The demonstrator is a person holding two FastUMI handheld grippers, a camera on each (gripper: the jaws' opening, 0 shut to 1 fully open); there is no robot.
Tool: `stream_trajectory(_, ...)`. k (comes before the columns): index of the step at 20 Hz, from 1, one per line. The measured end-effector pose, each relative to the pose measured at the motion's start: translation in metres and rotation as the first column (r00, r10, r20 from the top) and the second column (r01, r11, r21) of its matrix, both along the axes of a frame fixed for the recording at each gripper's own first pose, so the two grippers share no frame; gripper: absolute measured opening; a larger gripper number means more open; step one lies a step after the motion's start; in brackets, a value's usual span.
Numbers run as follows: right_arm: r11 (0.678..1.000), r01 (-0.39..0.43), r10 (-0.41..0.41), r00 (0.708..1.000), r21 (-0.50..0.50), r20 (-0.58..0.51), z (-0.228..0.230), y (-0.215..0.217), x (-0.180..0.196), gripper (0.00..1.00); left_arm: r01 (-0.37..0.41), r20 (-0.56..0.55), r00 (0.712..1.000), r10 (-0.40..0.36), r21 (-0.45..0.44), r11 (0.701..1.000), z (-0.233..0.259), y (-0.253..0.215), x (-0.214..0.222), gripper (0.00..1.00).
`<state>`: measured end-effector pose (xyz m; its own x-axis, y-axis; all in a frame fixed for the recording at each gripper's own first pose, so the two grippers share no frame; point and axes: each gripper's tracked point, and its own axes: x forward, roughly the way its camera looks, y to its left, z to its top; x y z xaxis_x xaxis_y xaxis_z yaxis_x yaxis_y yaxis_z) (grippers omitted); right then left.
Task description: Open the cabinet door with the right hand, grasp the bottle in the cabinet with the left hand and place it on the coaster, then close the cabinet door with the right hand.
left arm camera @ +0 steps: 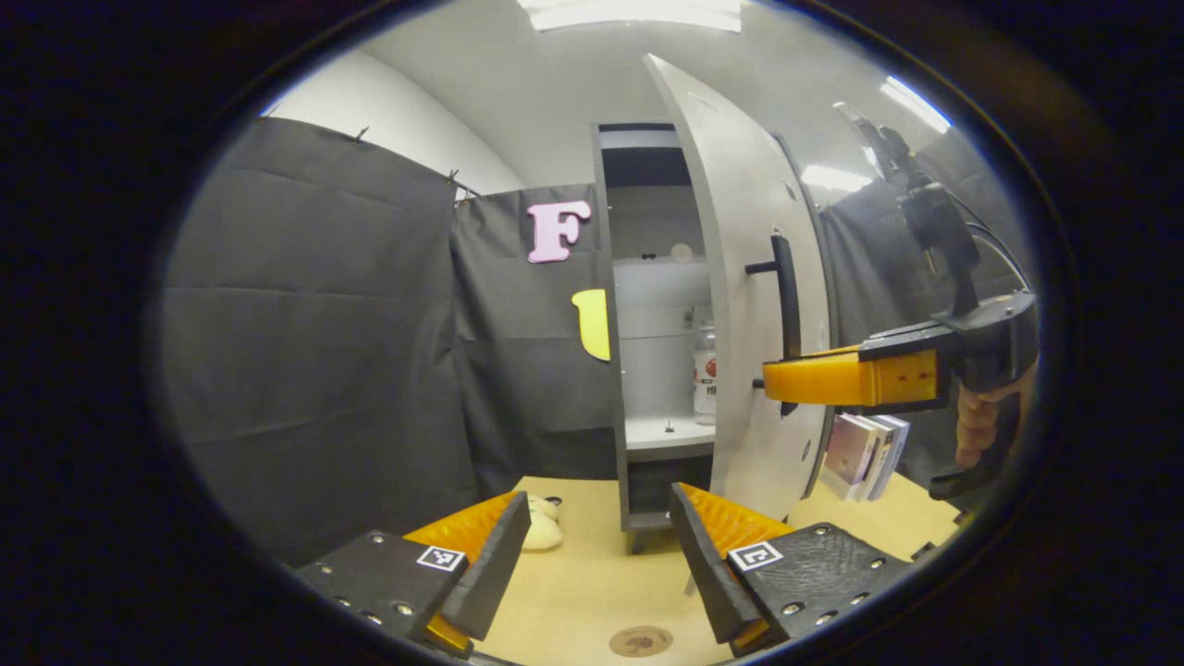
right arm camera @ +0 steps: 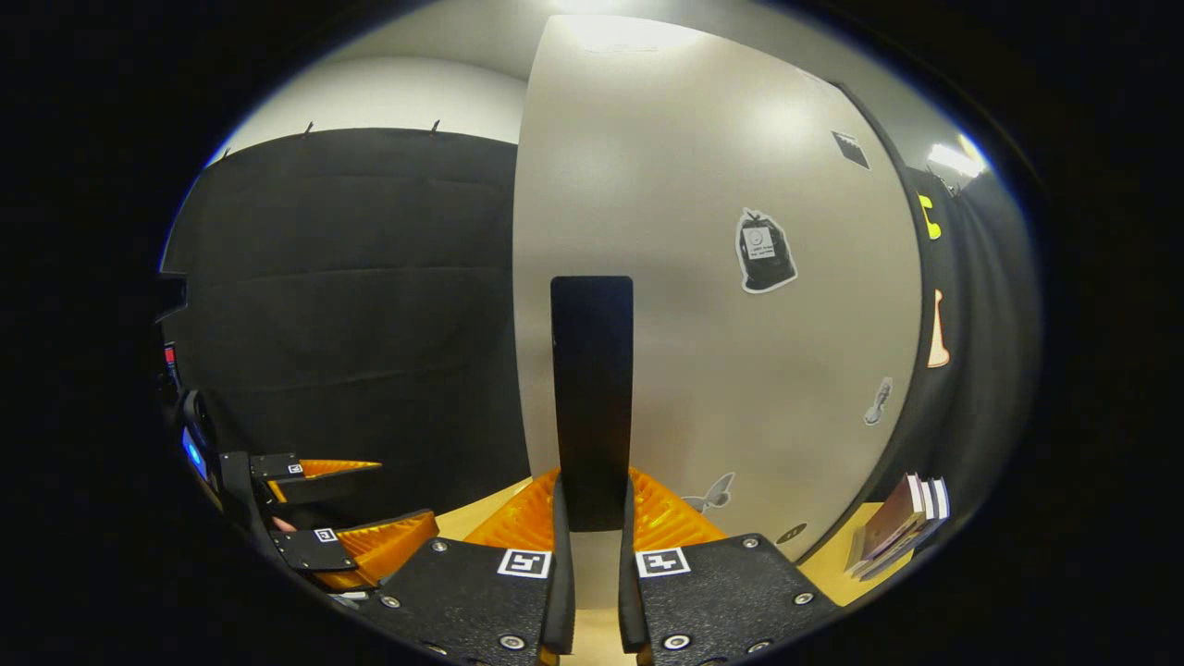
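The right gripper (right arm camera: 592, 555) clamps its jaws on the black vertical bar handle (right arm camera: 592, 398) of the tall grey cabinet door (left arm camera: 740, 305), which stands ajar. Inside, a clear plastic bottle with a red label (left arm camera: 705, 370) stands on a white shelf (left arm camera: 666, 433). The left gripper (left arm camera: 601, 555) hovers, jaws open, above the light wooden desk (left arm camera: 592, 573), near a round brown coaster (left arm camera: 641, 640).

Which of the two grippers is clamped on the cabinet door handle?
The right gripper: its fingers press both sides of the door handle. The left gripper is open, away from the cabinet.
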<state>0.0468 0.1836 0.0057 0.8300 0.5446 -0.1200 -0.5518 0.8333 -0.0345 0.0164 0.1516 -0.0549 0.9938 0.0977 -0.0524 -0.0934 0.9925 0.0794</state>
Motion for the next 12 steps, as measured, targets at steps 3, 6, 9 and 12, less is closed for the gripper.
stream_trajectory(3, 1.0, 0.009, -0.009, 1.0, 0.008, -0.005, -0.001, -0.009, -0.007, 0.18, 0.019, 0.02, 1.0, -0.02, 0.041, 0.999, 0.013, -0.01, -0.001, 0.87)
stream_trajectory(6, 1.0, 0.021, -0.021, 1.0, 0.009, -0.008, -0.001, -0.019, -0.016, 0.19, 0.048, 0.028, 0.998, -0.051, 0.09, 0.995, 0.017, -0.013, 0.01, 0.92)
stream_trajectory(9, 0.999, 0.048, -0.048, 0.999, 0.017, -0.014, 0.0, -0.03, -0.023, 0.19, 0.074, 0.036, 0.996, -0.078, 0.111, 0.991, 0.019, -0.011, 0.022, 0.92)
stream_trajectory(12, 0.996, 0.086, -0.085, 0.996, 0.012, -0.027, 0.001, -0.042, -0.032, 0.19, 0.08, 0.033, 0.996, -0.083, 0.086, 0.993, 0.019, 0.001, 0.031, 0.92)
